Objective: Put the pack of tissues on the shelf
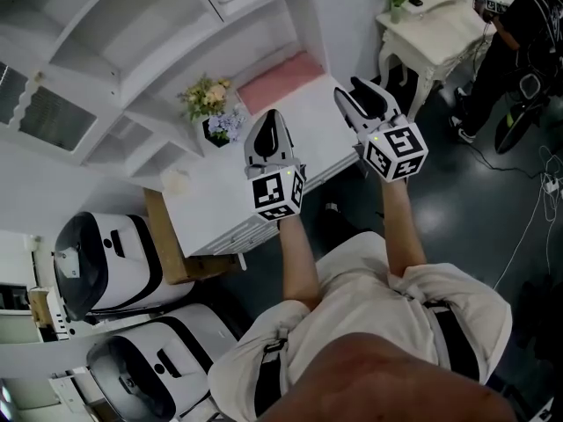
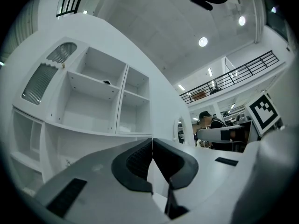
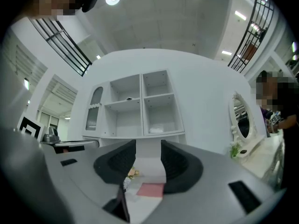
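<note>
A flat pink pack (image 1: 280, 82) lies on the white desk (image 1: 220, 209) below the white shelf unit (image 1: 132, 42); the right gripper view shows the pink pack (image 3: 150, 189) between the jaws, farther off. My left gripper (image 1: 271, 123) hovers over the desk near a flower pot (image 1: 214, 108), its pads (image 2: 140, 160) pressed together on nothing. To its right my right gripper (image 1: 354, 93) is held at the desk's edge, open (image 3: 148, 155) and empty, aimed at the shelf unit (image 3: 140, 106). One shelf compartment holds a white folded item (image 3: 156, 129).
A small white object (image 1: 176, 181) sits at the desk's left end. A wooden stool (image 1: 171, 244) and two white rounded machines (image 1: 106, 262) stand at lower left. At upper right are a white dressing table (image 1: 431, 33), a standing person (image 1: 519, 25) and floor cables (image 1: 537, 192).
</note>
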